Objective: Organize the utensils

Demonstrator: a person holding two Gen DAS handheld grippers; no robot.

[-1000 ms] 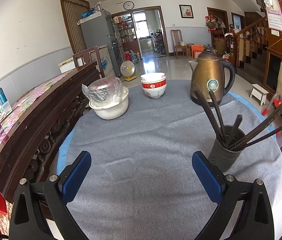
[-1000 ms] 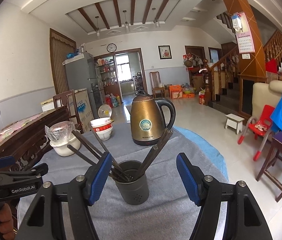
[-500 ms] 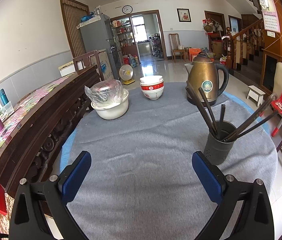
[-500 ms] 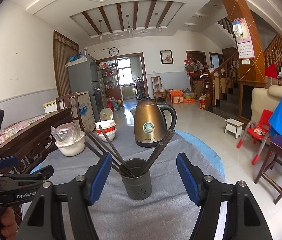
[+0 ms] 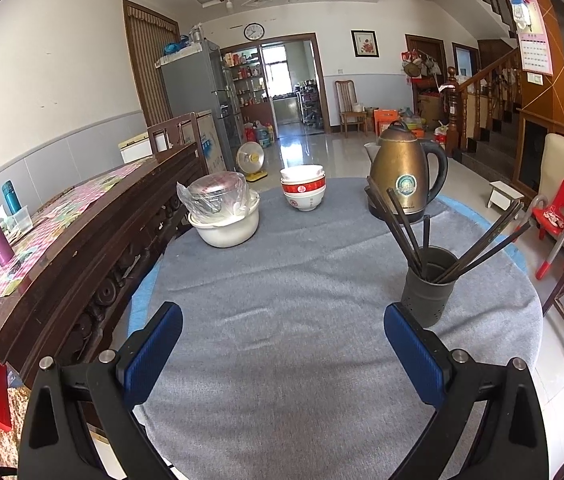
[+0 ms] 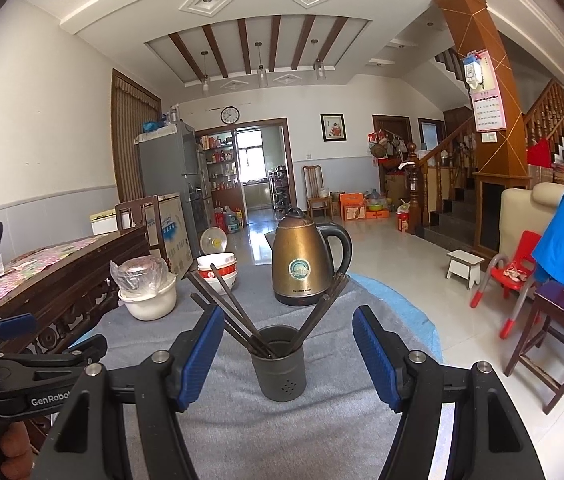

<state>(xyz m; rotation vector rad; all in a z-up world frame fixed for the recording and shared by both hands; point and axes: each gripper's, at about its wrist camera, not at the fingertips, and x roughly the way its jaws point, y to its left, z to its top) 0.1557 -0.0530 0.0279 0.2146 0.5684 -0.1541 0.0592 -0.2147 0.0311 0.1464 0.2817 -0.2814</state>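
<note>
The right gripper (image 6: pixel 288 354) hung with jaws wide apart. Between them, just beyond, stood the holder (image 6: pixel 279 363) of chopsticks (image 6: pixel 223 304); the kettle (image 6: pixel 302 262) stood farther ahead.

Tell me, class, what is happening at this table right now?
A person holds two grippers above a round table with a grey cloth. Both the left gripper and the right gripper are open and hold nothing. The dark chopsticks stand fanned out in the grey holder cup, straight ahead of the right gripper. A kettle, stacked bowls and a covered white pot stand farther back.
</note>
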